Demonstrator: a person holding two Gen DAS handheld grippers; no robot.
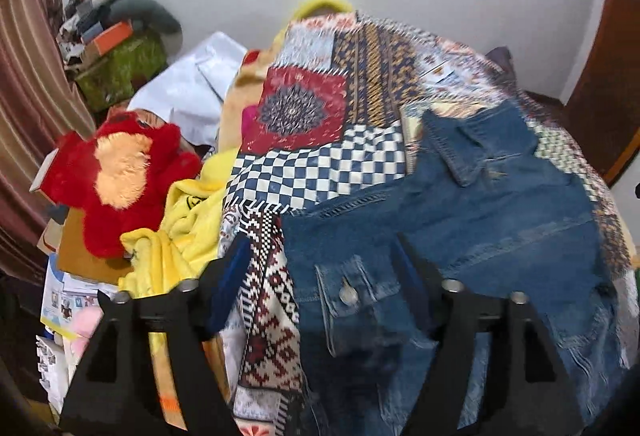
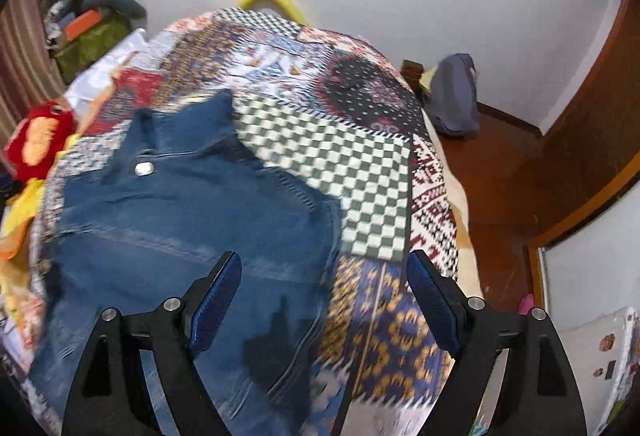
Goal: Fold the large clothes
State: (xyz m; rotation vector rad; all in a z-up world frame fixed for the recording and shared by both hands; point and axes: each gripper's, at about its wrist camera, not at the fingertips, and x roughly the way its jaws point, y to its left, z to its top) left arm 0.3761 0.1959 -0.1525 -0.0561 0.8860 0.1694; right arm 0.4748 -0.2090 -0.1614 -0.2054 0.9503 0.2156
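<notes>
A blue denim jacket (image 1: pixel 472 220) lies spread on a bed with a patchwork cover (image 1: pixel 320 163). Its collar points to the far end and a buttoned cuff lies near me. My left gripper (image 1: pixel 320 248) is open and empty, its fingers wide apart just above the jacket's left edge. In the right wrist view the jacket (image 2: pixel 180 220) fills the left half of the patchwork cover (image 2: pixel 360 187). My right gripper (image 2: pixel 324 268) is open and empty, hovering over the jacket's right edge.
A red plush toy (image 1: pixel 120 179) and a yellow cloth (image 1: pixel 180 236) lie left of the bed, with boxes and clutter (image 1: pixel 108 47) behind. A white wall backs the bed. A grey-blue bag (image 2: pixel 456 95) sits on the wooden floor at the right.
</notes>
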